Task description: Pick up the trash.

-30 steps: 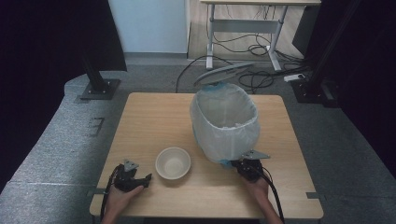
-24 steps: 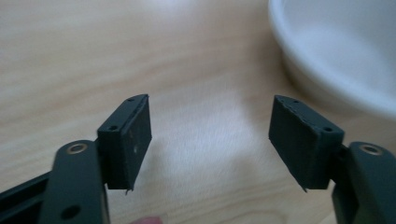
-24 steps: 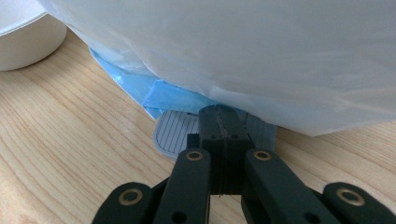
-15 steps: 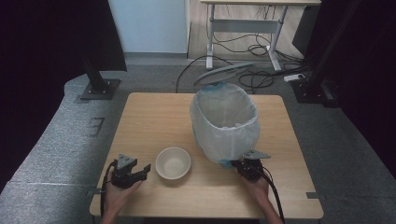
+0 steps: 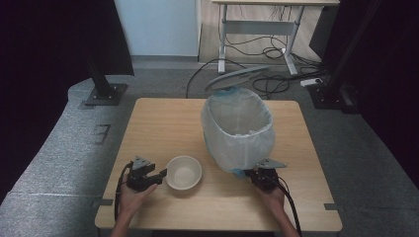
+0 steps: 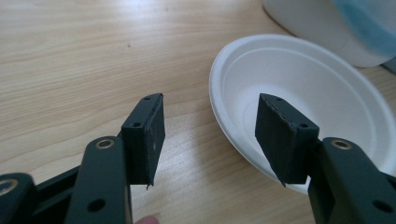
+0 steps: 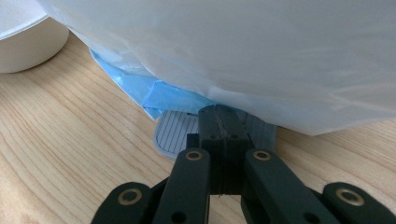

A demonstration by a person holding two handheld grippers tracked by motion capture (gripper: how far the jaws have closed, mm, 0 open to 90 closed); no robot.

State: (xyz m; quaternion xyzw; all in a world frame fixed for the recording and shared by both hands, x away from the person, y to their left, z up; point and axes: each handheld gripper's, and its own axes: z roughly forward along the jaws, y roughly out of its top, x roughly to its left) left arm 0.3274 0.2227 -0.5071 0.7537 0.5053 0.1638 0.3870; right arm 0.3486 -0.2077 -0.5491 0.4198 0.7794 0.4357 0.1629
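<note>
The white bowl [image 5: 184,172] rests empty on the worktop [image 5: 163,123], just left of the lined bin [image 5: 238,129]. Left tongs [image 6: 210,133] are released, straddling its rim; no grasp is made. Right tongs [image 7: 219,140] are clenched empty at the bin's pedal [image 7: 175,135].

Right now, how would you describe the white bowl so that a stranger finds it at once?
Look at the wooden table and its near edge. Left of the tall bin lined with a white bag sits the bowl, just ahead of the left gripper. It is the one low, round, empty white dish.
</note>
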